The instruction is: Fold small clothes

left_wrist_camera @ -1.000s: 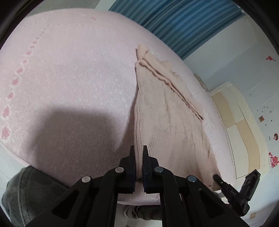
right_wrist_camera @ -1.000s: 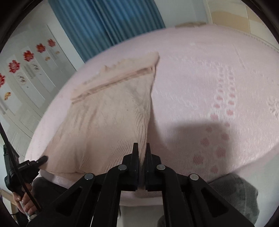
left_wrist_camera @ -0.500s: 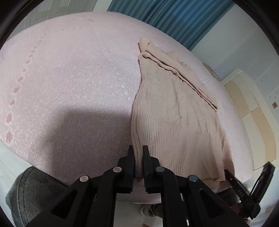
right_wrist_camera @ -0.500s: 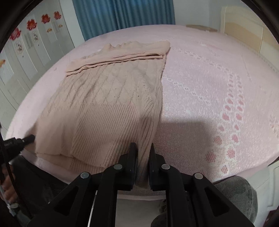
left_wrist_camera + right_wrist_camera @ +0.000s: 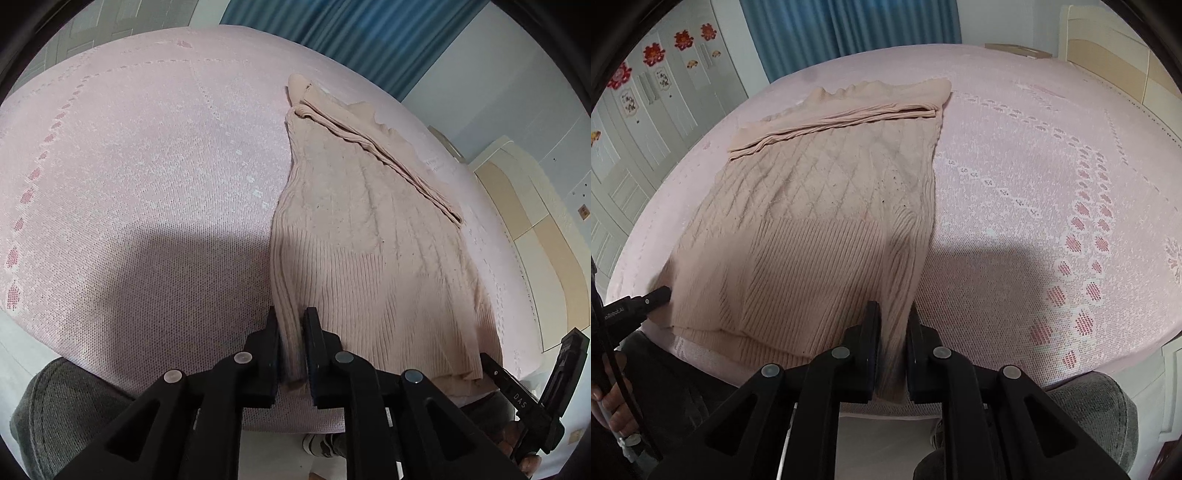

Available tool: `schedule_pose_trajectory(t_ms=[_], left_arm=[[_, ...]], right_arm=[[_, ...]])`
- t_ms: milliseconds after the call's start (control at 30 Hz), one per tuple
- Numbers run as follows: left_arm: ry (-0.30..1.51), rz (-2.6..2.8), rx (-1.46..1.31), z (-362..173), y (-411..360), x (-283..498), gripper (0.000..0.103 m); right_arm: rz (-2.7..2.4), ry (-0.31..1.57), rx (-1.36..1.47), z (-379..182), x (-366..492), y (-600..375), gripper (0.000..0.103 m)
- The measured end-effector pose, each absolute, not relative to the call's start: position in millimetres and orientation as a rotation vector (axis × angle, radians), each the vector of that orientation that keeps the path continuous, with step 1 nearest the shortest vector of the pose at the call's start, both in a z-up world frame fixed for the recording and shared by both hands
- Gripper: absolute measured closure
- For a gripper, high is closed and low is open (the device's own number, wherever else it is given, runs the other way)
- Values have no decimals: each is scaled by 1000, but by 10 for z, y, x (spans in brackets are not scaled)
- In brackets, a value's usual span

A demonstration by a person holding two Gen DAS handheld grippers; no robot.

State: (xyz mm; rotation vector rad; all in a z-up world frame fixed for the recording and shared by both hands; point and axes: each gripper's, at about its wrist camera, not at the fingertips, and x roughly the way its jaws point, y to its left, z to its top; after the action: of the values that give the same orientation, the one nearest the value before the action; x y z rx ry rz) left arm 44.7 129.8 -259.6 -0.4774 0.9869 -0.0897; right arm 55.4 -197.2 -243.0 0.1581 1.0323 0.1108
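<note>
Two grippers, left point(image 5: 292, 332) and right point(image 5: 893, 325): I see jaws just eased slightly, each still pinching a near hem corner of the beige sweater point(image 5: 820, 229), flat mid-frame on the pink bed point(image 5: 1034, 206).

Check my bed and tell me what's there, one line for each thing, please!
Surface: pink bed cover, smooth.
Job's things: beige sweater lying flat, a sleeve folded across the top, hem at the near edge.
Clutter: nothing seen.
Grippers: left gripper and right gripper each pinch a hem corner; jaws have just been opening, knit between them.
Cables: thin black cord by the left gripper.
Surroundings: blue curtain, wardrobe with red flowers, headboard.
</note>
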Motion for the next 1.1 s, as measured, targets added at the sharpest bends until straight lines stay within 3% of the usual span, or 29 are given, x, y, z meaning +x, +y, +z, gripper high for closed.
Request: schedule_pose_trajectory(t_ms=[167,433,533,600,767,1100], left_arm=[[996,-113,-456,-2592,1262,471,84],[1001,-130,-505,-2604,1306,471,84],[999,-145,-547,-2615,1360,466,86],[997,-159,-575,-2628,1387,465,96],[940,-181,-588,-2553,1415,427,97],[912,-203,-654,-2483,1496,418,97]], right_arm=[[120,1050,171,-2439,577,-1988,90],[165,1071,261,-2451,551,-2107,90],[157,1057,242,-2440,548,-2078,90],[145,1008,192,-2389,522,-2015,98],[172,944,135,-2289,460,-1906,98],[184,852,313,-2084,453,-2252,98]])
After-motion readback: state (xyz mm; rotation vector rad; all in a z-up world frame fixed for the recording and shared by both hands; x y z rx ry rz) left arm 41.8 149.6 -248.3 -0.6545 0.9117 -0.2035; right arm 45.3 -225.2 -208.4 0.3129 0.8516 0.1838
